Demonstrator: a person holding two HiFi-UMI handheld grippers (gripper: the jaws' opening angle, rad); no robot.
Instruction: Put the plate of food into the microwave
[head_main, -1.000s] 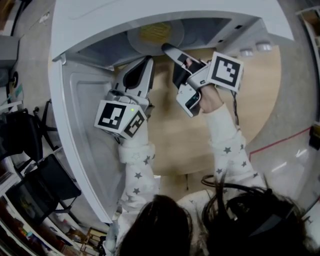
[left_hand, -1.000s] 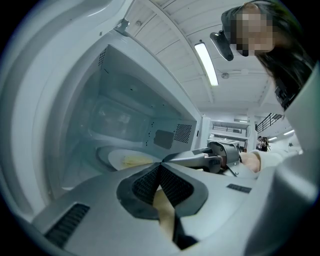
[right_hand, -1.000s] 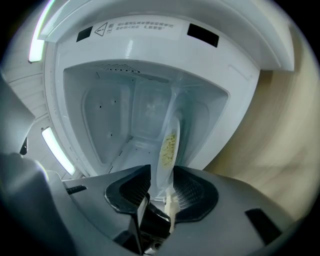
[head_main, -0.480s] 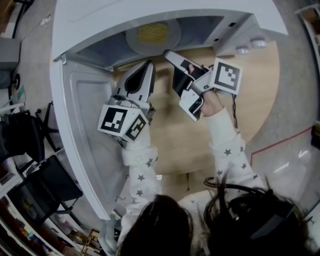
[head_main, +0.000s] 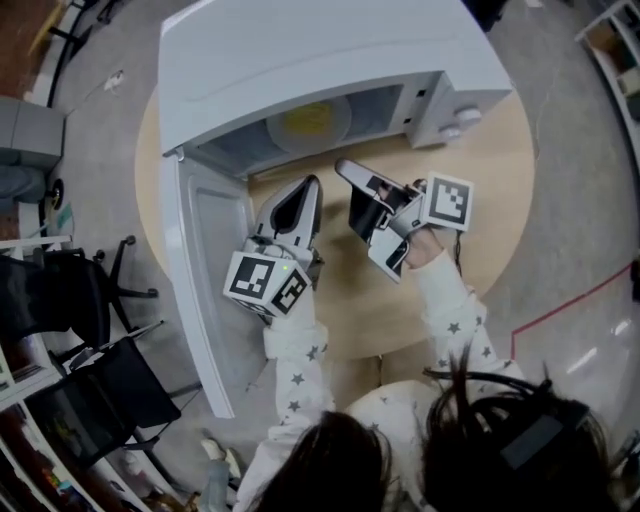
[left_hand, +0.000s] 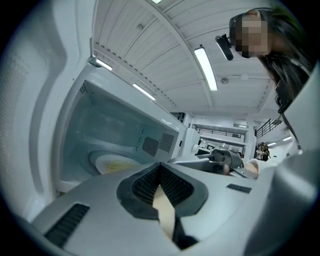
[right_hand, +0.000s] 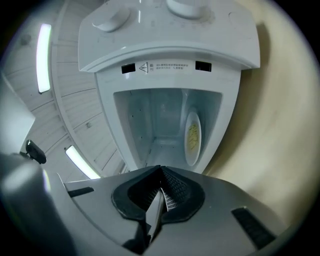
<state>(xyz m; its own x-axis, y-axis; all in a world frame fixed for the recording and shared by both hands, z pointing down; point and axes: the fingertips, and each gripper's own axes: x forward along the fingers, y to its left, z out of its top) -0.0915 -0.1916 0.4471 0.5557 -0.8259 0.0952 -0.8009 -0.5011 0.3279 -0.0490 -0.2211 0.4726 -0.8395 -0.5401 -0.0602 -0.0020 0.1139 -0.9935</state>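
Nothing legible: a warning-triangle label (right_hand: 165, 66), print too small to read, on the microwave (right_hand: 235, 47) front frame.

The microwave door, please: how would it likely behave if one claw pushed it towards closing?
The door stands wide open, hinged at the microwave's left edge, so a push would probably swing it as one rigid panel. Its moulded inner face looks thin, so it is likely light. The bulky microwave on the table probably stays put.
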